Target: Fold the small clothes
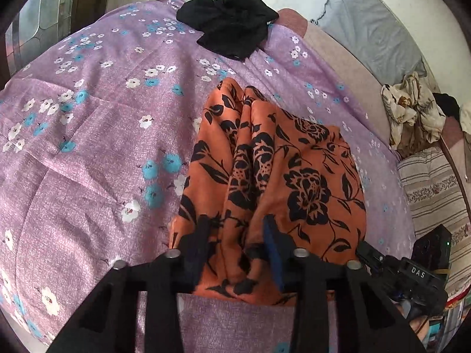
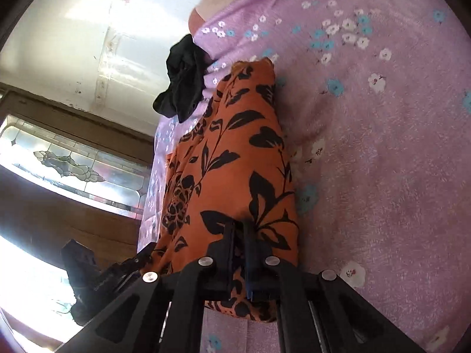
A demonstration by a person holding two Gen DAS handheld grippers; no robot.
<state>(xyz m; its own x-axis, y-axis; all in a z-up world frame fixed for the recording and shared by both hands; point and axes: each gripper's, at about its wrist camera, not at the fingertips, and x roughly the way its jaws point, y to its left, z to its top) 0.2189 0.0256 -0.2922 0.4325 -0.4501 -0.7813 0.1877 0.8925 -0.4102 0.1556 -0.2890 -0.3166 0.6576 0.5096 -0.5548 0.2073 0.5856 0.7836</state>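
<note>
Your orange cloth with the black flower-and-leaf print (image 1: pixel 273 176) lies bunched in long folds on the lilac bedspread dotted with white and blue blossoms (image 1: pixel 88 135), its near end reaching back under both of your tools.

Your left gripper (image 1: pixel 237 247) stands part-way open over that near end. A ridge of the orange fabric runs up between its two black fingers (image 1: pixel 203 235); whether the pads press on it you cannot tell from this view, since cloth fills the gap but the fingers sit apart.

Your right gripper (image 2: pixel 240 235) is closed, its fingers (image 2: pixel 231 241) drawn almost together with a pinch of the orange cloth (image 2: pixel 235 153) caught between them. In the right wrist view the cloth rises from that pinch as a long, rounded hump running away across the bedspread (image 2: pixel 382 147).

A crumpled black garment (image 1: pixel 229 26) lies at the far edge of the bed, beyond the orange cloth and apart from it. A heap of cream patterned fabric (image 1: pixel 412 108) sits off to the right, beside a striped cushion (image 1: pixel 432 182).
</note>
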